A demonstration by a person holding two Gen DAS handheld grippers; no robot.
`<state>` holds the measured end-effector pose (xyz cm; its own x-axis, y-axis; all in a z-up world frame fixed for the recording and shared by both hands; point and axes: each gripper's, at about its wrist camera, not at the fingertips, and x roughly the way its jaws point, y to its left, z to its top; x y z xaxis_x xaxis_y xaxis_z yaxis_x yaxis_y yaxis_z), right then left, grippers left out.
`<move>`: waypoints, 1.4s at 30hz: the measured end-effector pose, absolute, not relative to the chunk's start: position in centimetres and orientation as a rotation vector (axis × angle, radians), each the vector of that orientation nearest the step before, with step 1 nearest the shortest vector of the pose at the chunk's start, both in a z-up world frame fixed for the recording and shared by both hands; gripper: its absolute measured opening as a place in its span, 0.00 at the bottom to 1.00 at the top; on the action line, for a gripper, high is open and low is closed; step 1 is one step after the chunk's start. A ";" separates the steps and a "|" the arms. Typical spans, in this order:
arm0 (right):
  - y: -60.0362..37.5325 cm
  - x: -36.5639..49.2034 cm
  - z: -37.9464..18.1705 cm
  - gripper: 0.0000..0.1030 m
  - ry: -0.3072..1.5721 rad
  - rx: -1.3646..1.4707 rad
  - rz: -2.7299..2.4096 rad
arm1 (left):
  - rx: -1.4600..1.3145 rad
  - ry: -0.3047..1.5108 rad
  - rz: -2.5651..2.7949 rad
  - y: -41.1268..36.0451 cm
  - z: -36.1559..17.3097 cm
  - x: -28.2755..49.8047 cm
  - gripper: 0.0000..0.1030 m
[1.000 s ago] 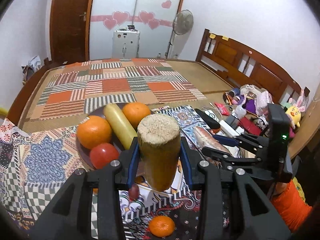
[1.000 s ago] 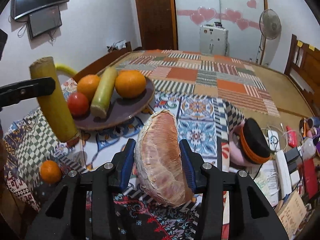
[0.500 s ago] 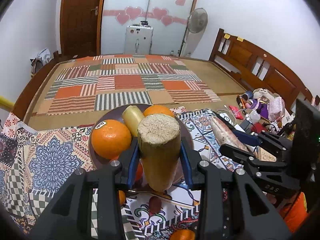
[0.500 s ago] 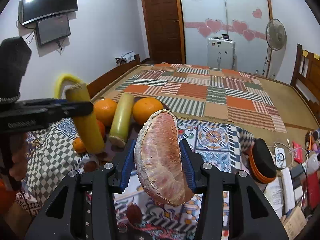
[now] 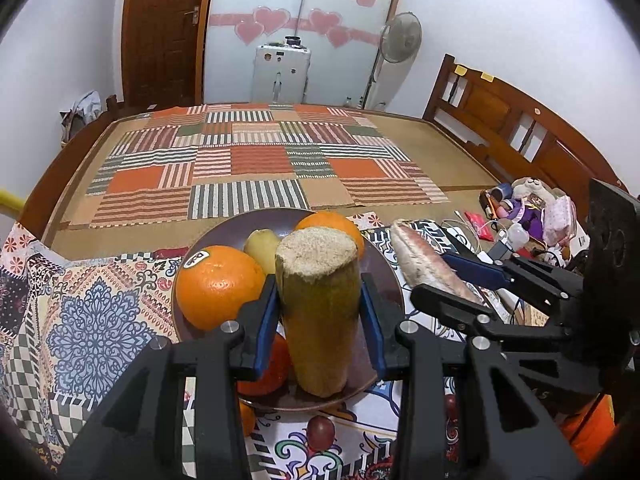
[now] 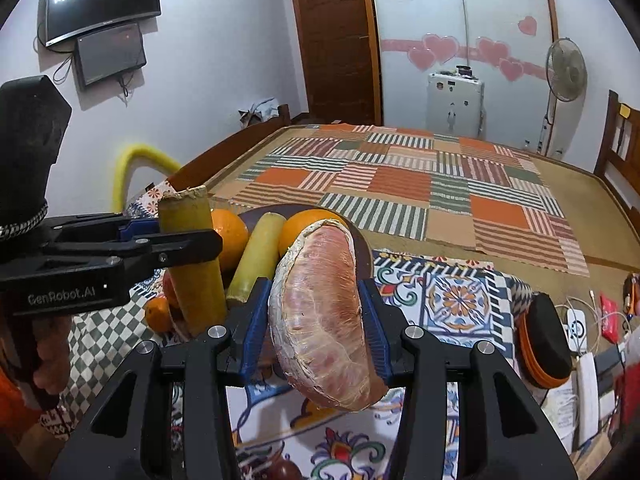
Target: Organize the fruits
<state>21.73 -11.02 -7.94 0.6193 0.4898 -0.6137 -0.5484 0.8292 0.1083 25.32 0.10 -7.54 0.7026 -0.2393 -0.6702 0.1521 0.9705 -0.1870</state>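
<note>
My left gripper (image 5: 318, 298) is shut on an upright piece of yellow-green sugarcane (image 5: 318, 320), held over the near side of the brown plate (image 5: 224, 232). The plate carries two oranges (image 5: 218, 286) (image 5: 332, 224), a second cane piece (image 5: 262, 246) and a red fruit (image 5: 266, 368). My right gripper (image 6: 320, 312) is shut on a pink peeled pomelo wedge (image 6: 316, 320), just right of the plate (image 6: 362, 248). The left gripper (image 6: 176, 240) and its cane (image 6: 192, 268) show at the left of the right wrist view.
A small tangerine (image 5: 247, 420) and a dark red fruit (image 5: 320, 432) lie on the patterned cloth near the plate. A black-and-orange round object (image 6: 544, 344), cables and toys (image 5: 532, 208) crowd the right. A striped mat (image 5: 256, 164) lies beyond.
Both grippers have moved forward toward the plate, which now looks nearer in both views. The cane has come over the plate's near side. Both grips are unchanged.
</note>
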 end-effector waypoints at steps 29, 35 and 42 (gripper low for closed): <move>-7.6 23.4 -9.4 0.41 0.702 -0.193 0.643 | -0.094 0.747 -0.136 1.5 -8.7 28.5 0.46; -7.8 23.4 -9.2 0.41 0.703 -0.183 0.645 | -0.072 0.733 -0.133 1.3 -8.3 28.2 0.46; -8.7 22.1 -8.2 0.41 0.679 -0.173 0.613 | -0.053 0.704 -0.129 1.4 -7.2 26.1 0.46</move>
<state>22.13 -8.71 -8.20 0.6109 0.4733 -0.6346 -0.5823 0.8117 0.0447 26.09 1.41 -7.17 0.7545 -0.1363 -0.6420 0.1005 0.9907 -0.0922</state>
